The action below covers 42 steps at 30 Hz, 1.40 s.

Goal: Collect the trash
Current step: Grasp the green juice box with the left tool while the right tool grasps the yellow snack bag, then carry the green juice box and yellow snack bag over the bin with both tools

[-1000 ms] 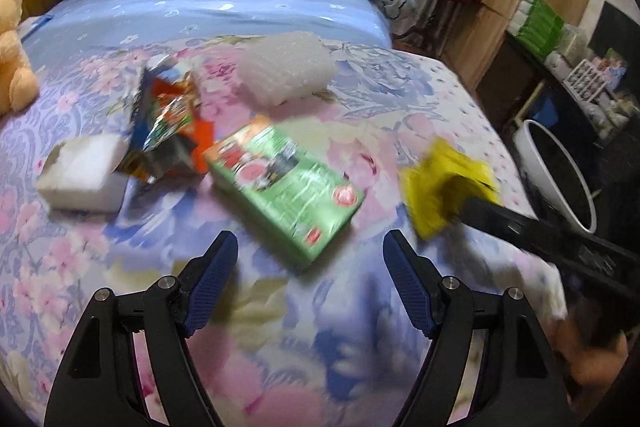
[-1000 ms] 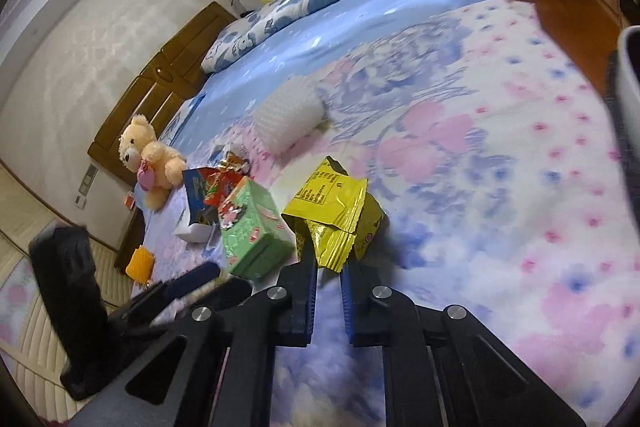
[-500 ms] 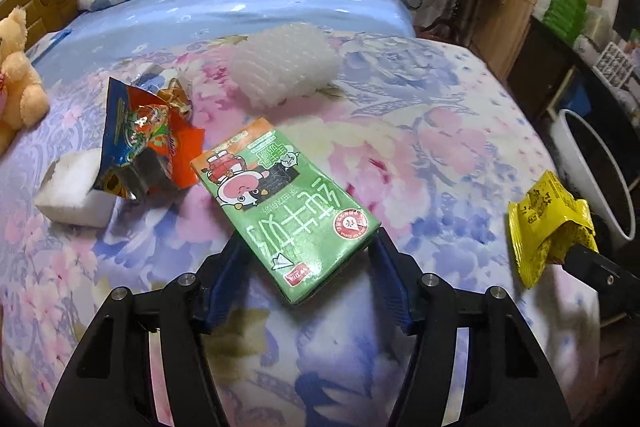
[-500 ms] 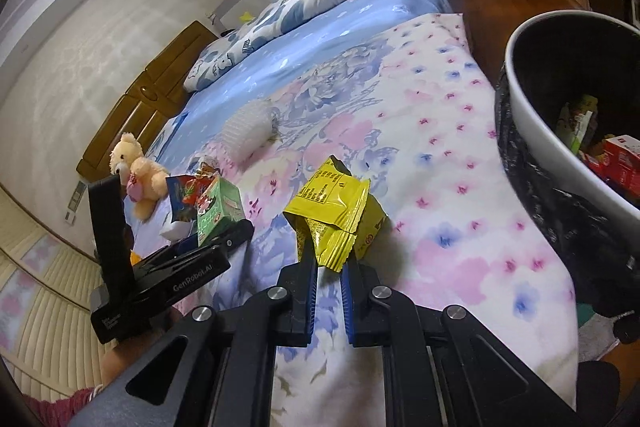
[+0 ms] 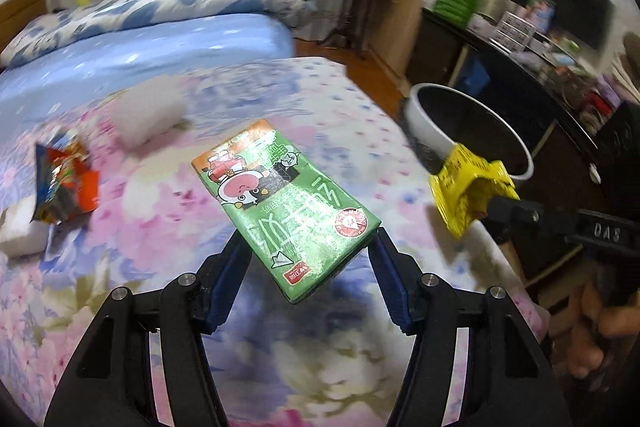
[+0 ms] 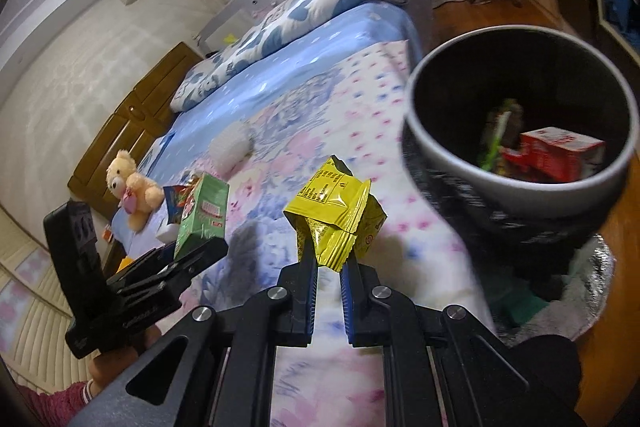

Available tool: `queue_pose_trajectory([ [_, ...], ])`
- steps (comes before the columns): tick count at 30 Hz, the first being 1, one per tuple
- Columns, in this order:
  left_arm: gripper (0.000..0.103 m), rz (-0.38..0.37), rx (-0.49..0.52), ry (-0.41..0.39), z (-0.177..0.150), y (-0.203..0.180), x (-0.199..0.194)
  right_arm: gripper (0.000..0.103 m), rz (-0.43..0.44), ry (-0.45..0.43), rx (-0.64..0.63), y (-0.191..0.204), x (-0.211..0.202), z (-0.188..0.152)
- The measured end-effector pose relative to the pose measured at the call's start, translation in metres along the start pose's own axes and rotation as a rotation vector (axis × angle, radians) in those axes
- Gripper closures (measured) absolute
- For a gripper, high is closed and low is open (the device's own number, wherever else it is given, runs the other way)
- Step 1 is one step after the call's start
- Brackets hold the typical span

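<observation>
My left gripper (image 5: 306, 251) is shut on a green drink carton (image 5: 280, 203), which hangs clear above the flowered bedspread; the same carton (image 6: 202, 215) shows at the left of the right wrist view. A crumpled yellow wrapper (image 6: 336, 215) is pinched in my right gripper (image 6: 329, 261), which is shut on it close to the rim of the round bin (image 6: 416, 147). In the left wrist view the yellow wrapper (image 5: 466, 189) hangs just in front of the bin (image 5: 424, 123). A red box (image 6: 552, 153) and other litter lie inside the bin.
On the bed lie a red-orange snack bag (image 5: 64, 183), a white foam block (image 5: 20, 231) and a bubble-wrap wad (image 5: 148, 115). A teddy bear (image 6: 128, 187) sits at the bed's far side. A dark desk (image 5: 520, 67) with clutter stands beyond the bin.
The left gripper closed on the green carton and lifted it off the bed, swinging toward the bin. The right gripper carried the yellow wrapper across the bed up to the bin's rim.
</observation>
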<state>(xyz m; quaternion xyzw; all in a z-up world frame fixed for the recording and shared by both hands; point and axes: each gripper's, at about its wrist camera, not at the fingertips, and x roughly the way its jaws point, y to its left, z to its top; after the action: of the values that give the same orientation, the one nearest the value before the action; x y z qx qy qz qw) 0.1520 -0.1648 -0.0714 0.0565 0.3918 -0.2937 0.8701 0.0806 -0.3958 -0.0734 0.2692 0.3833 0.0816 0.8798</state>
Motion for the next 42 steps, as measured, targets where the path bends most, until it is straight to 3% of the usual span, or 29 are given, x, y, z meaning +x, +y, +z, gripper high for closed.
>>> queue_pose_trajectory([
  [22, 0.043, -0.107, 0.197, -0.004, 0.026, -0.092, 0.009, 0.093, -0.083, -0.115, 0.049, -0.047, -0.062, 0.019],
  [42, 0.043, -0.195, 0.294, 0.032, 0.071, -0.156, 0.054, 0.093, -0.139, -0.126, 0.105, -0.096, -0.069, 0.053],
])
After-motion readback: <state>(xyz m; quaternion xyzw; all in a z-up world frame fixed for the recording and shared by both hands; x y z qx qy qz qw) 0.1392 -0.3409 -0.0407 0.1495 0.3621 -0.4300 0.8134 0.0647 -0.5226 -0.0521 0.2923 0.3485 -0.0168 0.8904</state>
